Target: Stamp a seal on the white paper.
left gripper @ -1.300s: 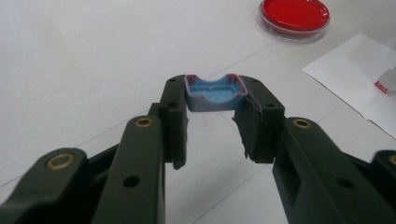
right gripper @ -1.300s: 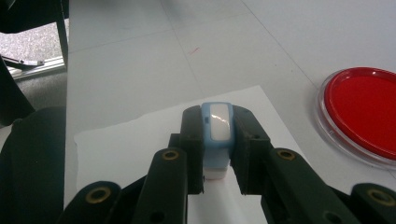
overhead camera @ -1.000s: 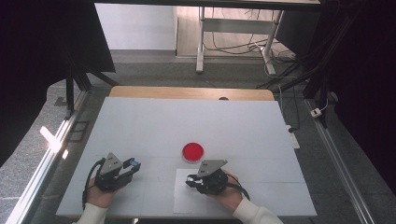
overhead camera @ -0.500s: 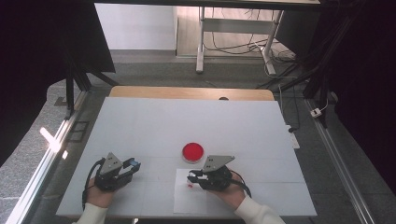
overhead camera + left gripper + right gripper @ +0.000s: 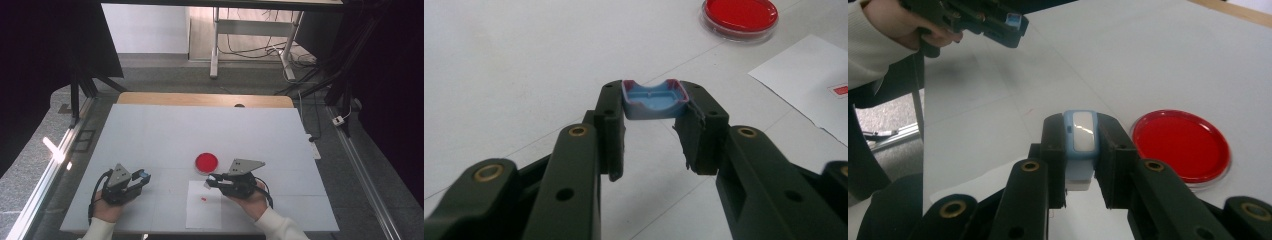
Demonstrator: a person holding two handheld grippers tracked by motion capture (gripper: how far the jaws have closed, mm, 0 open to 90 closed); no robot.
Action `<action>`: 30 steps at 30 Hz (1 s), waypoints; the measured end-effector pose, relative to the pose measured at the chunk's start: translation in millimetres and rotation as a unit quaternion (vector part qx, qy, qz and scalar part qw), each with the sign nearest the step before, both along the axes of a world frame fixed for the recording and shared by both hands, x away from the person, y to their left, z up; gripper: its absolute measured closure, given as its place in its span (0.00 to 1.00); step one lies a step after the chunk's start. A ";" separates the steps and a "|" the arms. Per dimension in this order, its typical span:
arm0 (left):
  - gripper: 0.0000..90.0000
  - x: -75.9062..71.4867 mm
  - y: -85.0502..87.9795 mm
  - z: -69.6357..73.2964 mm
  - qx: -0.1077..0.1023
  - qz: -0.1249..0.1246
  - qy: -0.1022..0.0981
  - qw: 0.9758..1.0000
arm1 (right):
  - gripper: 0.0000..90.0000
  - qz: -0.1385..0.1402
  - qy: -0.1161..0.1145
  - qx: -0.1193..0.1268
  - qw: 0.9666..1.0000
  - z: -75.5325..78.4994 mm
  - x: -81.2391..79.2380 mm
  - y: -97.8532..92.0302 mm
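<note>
The left hand-held gripper (image 5: 651, 107) pinched a small blue cap (image 5: 653, 100) between its tips, hollow side up, near the left front of the desk (image 5: 165, 135). The right hand-held gripper (image 5: 1079, 137) pinched a small blue-and-white stamp-like block (image 5: 1082, 132), holding it above the near edge of a white sheet of paper (image 5: 204, 207) that carried a small red mark (image 5: 203, 199). A round red dish (image 5: 206, 161) sat just beyond the sheet, close to the right gripper's tips.

The step in hand looked like bringing the block and its cap together, or carrying the block toward the dish. To do it well, the block should stay upright and square in the jaws, the cap kept level with its hollow facing the block, and the two met slowly in the open space between the hands.

There was plenty of bare desk to the left, right and far side. The near edge of the desk lay close under both wrists, so any drop there risked the floor. The dish's rim was the one obstacle near the right gripper's path.
</note>
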State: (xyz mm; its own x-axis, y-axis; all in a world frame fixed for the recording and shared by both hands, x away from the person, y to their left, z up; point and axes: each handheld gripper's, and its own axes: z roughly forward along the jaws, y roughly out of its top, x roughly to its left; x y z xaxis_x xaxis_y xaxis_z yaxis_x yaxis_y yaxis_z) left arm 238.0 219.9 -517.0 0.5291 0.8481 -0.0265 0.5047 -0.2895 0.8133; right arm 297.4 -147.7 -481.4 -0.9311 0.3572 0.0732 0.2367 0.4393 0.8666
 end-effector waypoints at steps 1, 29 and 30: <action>0.72 0.0 -0.1 -0.1 0.000 0.000 0.000 1.000 | 0.84 -0.003 0.000 0.002 1.000 0.8 0.8 -1.4; 0.72 1.9 -2.2 -2.7 0.005 -0.002 0.003 1.000 | 0.84 -0.089 -0.013 0.082 0.993 25.0 17.2 -40.4; 0.72 1.8 -2.0 -2.8 0.005 -0.002 0.004 1.000 | 0.84 -0.089 -0.012 0.083 0.993 25.2 17.3 -40.5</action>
State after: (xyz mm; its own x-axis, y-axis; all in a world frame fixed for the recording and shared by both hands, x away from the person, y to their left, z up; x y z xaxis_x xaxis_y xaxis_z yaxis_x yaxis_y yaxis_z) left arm 239.8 217.9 -519.8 0.5332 0.8457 -0.0217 0.5089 -0.3002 0.8068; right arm 314.7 -188.1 -456.2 -0.8569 0.5007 0.1223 0.2753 0.2440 0.9299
